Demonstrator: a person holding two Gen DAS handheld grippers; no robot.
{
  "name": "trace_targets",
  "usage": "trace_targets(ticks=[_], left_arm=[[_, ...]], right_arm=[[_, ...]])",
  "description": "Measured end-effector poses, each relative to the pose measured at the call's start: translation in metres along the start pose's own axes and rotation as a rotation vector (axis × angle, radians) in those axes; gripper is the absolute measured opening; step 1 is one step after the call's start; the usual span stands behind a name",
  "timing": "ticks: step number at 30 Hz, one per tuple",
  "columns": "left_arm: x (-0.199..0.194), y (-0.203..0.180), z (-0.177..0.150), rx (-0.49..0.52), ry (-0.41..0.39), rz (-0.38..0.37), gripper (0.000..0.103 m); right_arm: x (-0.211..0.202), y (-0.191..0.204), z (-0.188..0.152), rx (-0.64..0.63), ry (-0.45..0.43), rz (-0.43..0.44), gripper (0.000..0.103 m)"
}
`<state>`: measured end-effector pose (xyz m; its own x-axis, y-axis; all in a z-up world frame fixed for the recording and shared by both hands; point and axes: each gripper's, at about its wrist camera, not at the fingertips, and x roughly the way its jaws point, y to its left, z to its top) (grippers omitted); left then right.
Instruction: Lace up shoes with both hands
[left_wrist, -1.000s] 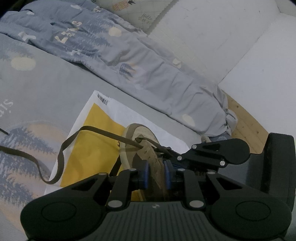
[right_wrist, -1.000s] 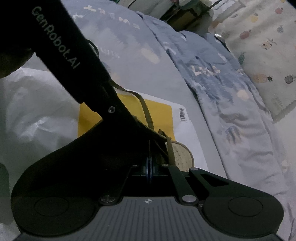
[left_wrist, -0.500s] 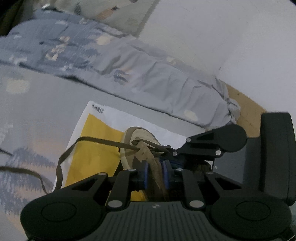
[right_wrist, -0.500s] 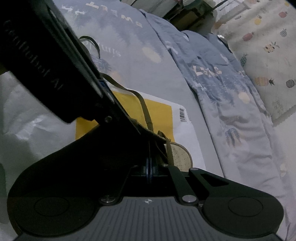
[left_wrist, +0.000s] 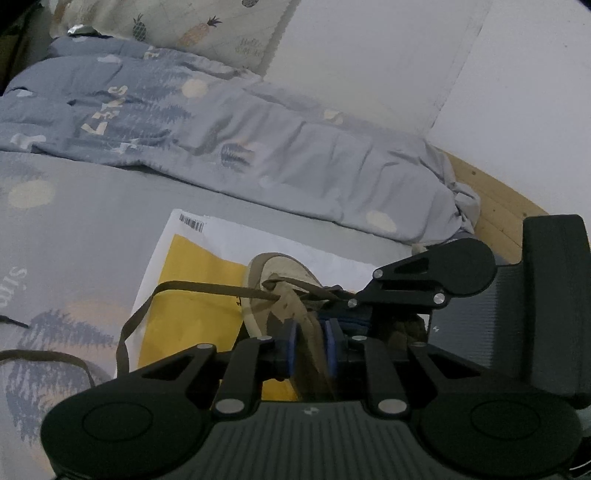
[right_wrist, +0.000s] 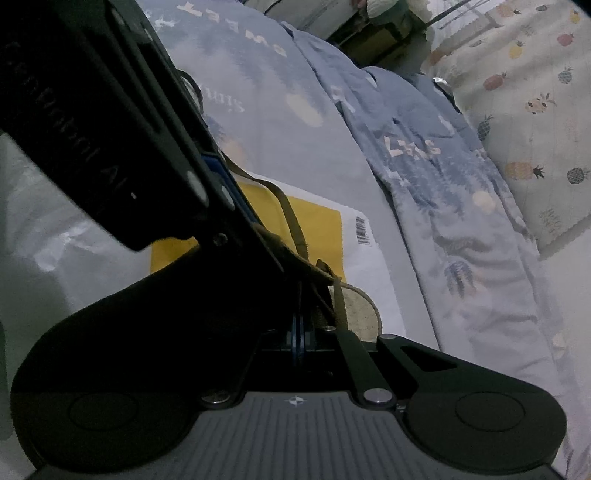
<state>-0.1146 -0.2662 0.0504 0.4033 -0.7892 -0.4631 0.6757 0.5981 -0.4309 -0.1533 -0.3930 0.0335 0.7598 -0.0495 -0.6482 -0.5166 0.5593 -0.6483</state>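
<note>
Left wrist view: left tool (left_wrist: 309, 345) clamped on the shoe (left_wrist: 280, 295) tongue, over a yellow bag (left_wrist: 192, 280) on the bed; lace (left_wrist: 207, 288) trails loose (threading step).
Right wrist view: right tool (right_wrist: 298, 334) pressed together, apparently pinching lace; next, pull it through

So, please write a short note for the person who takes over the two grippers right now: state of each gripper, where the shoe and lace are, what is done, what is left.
Left gripper: shut on the shoe, its blue pads pinching the brown upper.
Right gripper: shut, right beside the shoe; whether it pinches the lace cannot be seen.
The shoe lies on a yellow and white bag on the bed.
The lace passes through the front eyelets; one long end trails loose over the bag onto the bed.
Done: only the front is threaded.
Left: the remaining eyelets, probably picking up the loose end first.
</note>
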Motion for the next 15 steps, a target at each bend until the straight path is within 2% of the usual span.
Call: trace_targets(ticks=[15], left_arm=[[-0.0015,0.0021,0.0005,-0.006,0.002,-0.002,0.015]], right_arm=[[-0.0047,0.0022,0.0021,-0.017,-0.003,0.004,0.0]])
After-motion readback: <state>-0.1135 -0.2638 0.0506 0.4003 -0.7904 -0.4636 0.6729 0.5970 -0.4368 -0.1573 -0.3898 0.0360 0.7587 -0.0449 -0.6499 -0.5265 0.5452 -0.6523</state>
